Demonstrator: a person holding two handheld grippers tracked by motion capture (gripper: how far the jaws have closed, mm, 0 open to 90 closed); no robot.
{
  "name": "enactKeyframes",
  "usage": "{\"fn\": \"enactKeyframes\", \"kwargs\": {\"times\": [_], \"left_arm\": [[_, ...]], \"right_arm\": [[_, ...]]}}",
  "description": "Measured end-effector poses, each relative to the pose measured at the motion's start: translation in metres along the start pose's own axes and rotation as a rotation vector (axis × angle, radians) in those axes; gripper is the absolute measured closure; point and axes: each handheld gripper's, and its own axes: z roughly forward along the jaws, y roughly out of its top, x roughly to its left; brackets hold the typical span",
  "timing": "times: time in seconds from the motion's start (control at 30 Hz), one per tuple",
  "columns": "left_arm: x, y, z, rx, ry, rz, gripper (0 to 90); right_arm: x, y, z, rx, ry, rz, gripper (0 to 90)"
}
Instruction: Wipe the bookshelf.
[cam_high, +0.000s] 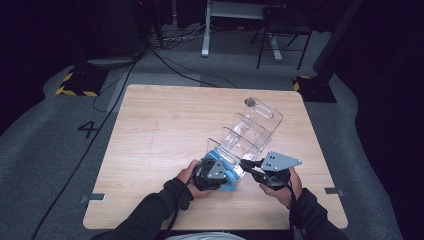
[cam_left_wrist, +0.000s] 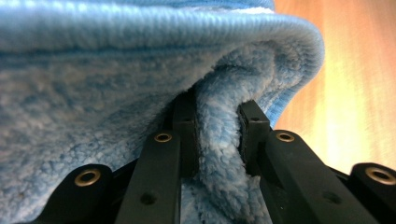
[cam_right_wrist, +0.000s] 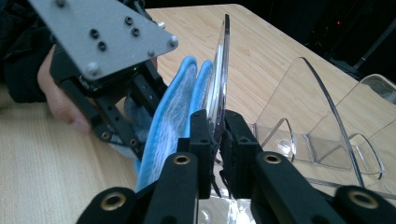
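High view: clear acrylic rack (cam_high: 247, 132) lies tilted, near-right on counter (cam_high: 150, 150). Right claw (cam_right_wrist: 215, 135) pinches its near panel — stiff, slick, scratch-prone; grip edges. Left claw (cam_left_wrist: 217, 135) is clamped on soft, light blue cloth (cam_left_wrist: 116, 93) — bunch it anywhere.

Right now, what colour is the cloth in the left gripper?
Light blue, fluffy cloth; clearest in the left gripper view.

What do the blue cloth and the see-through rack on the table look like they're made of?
The blue cloth looks like microfibre or terry: fuzzy matte pile with a stitched hem. The rack looks like clear acrylic or similar hard plastic: glossy, transparent, with thin bright edges. The table shows light wood grain, possibly laminate.
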Motion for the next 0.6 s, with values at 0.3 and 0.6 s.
{"fn": "enactKeyframes", "kwargs": {"times": [0.3, 0.6], "left_arm": [[0.02, -0.007, -0.026, -0.051, 0.078, -0.057, 74.6], [0.019, 0.02, -0.074, -0.253, 0.145, -0.021, 74.6]], "right_arm": [[-0.002, -0.001, -0.001, -0.008, 0.009, 0.02, 85.3], [-0.003, -0.002, 0.001, -0.017, 0.01, 0.031, 85.3]]}}
